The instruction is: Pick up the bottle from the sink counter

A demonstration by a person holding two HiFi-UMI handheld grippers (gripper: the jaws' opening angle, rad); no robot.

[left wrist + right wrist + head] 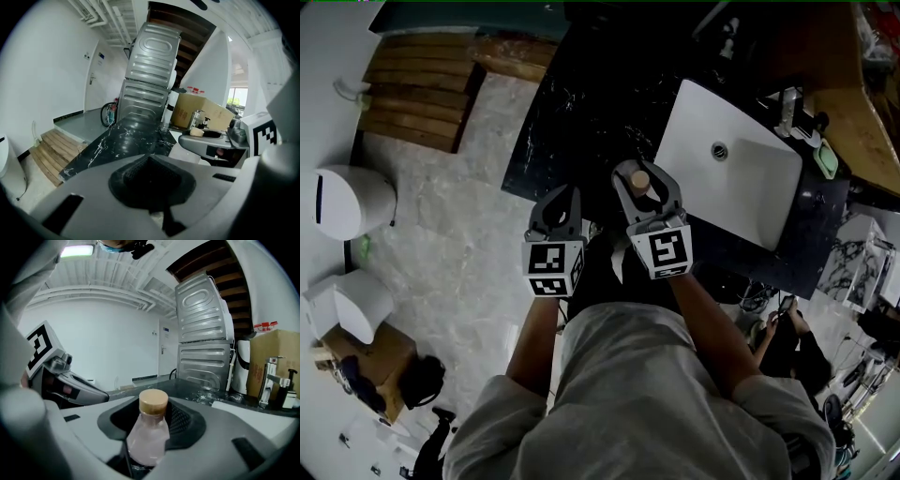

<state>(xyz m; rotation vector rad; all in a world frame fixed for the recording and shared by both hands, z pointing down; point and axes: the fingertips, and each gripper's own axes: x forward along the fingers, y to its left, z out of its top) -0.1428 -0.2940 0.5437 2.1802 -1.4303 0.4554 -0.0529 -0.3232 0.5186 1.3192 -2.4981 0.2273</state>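
Note:
A small clear bottle [639, 181] with a tan cap stands between the jaws of my right gripper [645, 189], over the front part of the black marble sink counter [581, 103]. In the right gripper view the bottle [147, 432] holds pinkish liquid and fills the gap between the black pads [185, 420], which close against its sides; my right gripper [152, 423] is shut on it. My left gripper [556, 210] hangs just left of it by the counter's front edge. In its own view the left gripper [150, 180] has its pads together with nothing between them.
A white basin [731, 178] is set in the counter to the right, with a faucet [787, 108] and a green soap dish [827, 159] behind it. A steel washing machine [150, 70] and a cardboard box [201, 112] stand beyond. A toilet [347, 202] and wooden platform [422, 94] lie left.

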